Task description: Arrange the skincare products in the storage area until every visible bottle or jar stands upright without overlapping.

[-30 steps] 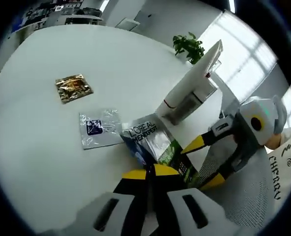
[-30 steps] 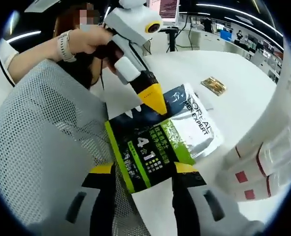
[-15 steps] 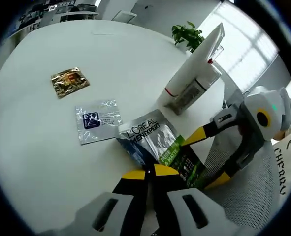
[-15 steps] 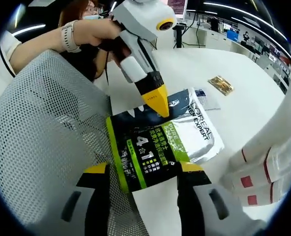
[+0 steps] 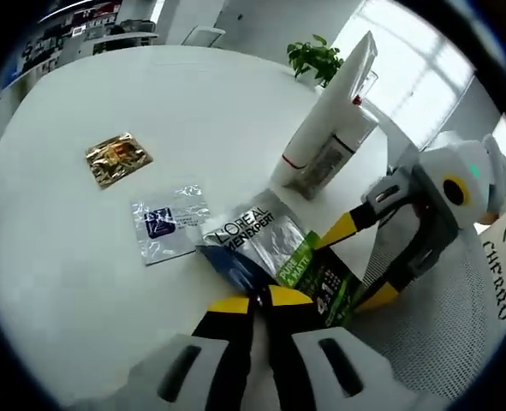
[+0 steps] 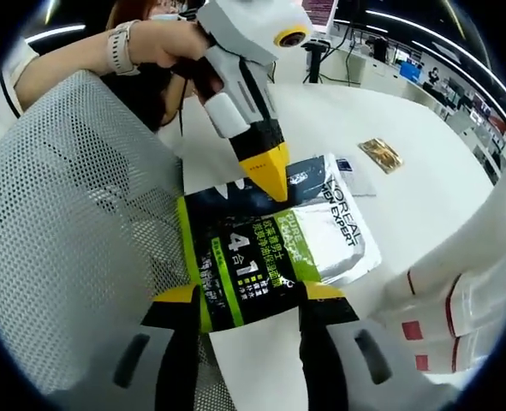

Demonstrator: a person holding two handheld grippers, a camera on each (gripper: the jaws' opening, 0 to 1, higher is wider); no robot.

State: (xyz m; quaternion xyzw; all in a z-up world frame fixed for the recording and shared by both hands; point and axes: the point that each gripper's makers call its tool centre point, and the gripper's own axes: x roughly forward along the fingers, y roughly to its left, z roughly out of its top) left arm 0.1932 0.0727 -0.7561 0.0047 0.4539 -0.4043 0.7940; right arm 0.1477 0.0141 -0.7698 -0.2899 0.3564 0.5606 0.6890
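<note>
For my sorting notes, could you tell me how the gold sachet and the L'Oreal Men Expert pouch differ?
The gold sachet is small and crinkled gold foil; the L'Oreal Men Expert pouch is much larger, silver with black and green print. The sachet lies alone and untouched on the white table; the pouch is pinched at one corner by the left gripper, with the right gripper at its opposite edge. Both are flat packets.

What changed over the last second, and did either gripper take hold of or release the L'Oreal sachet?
Nothing released: the left gripper stays shut on the L'Oreal sachet; the right gripper still straddles it. Gold packet, silver sachet and white tube lie as before.
</note>
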